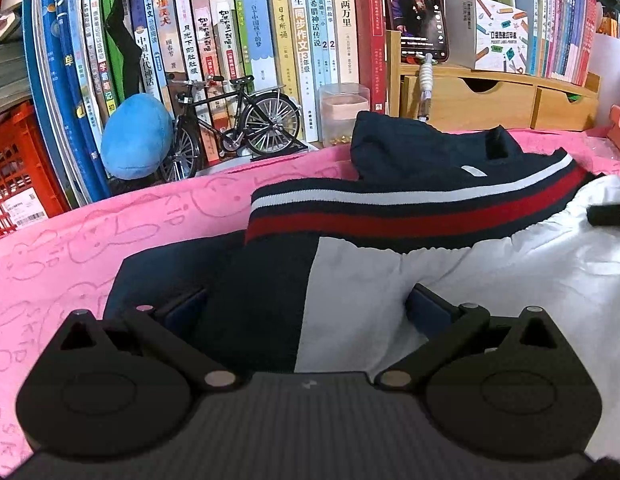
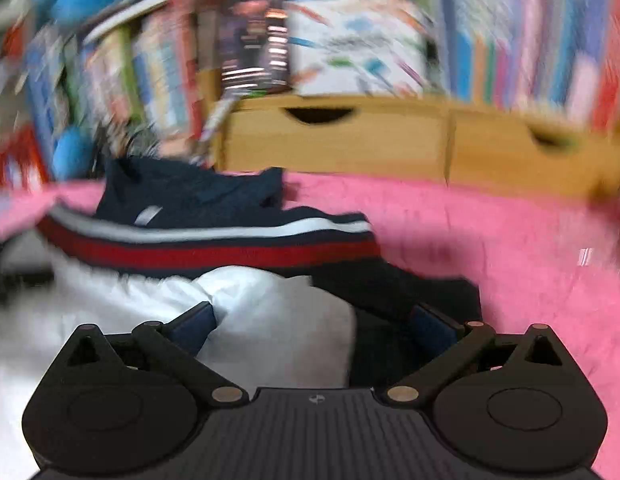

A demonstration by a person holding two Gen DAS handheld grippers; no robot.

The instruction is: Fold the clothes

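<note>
Jacket (image 1: 390, 280) (navy/white, striped hem band) lies bunched on the pink blanket (image 1: 90, 248), in front of the bookshelf (image 1: 230, 40) and wooden drawers (image 2: 350, 140). Left gripper (image 1: 306, 312): jaws wide apart, cloth between them, no pinch visible. Right gripper (image 2: 314, 328): same, fully spread over the white panel; view blurred. Looks like regrasp between folds. Next: pick an edge each side, close on fabric, then lift and fold over.
</note>
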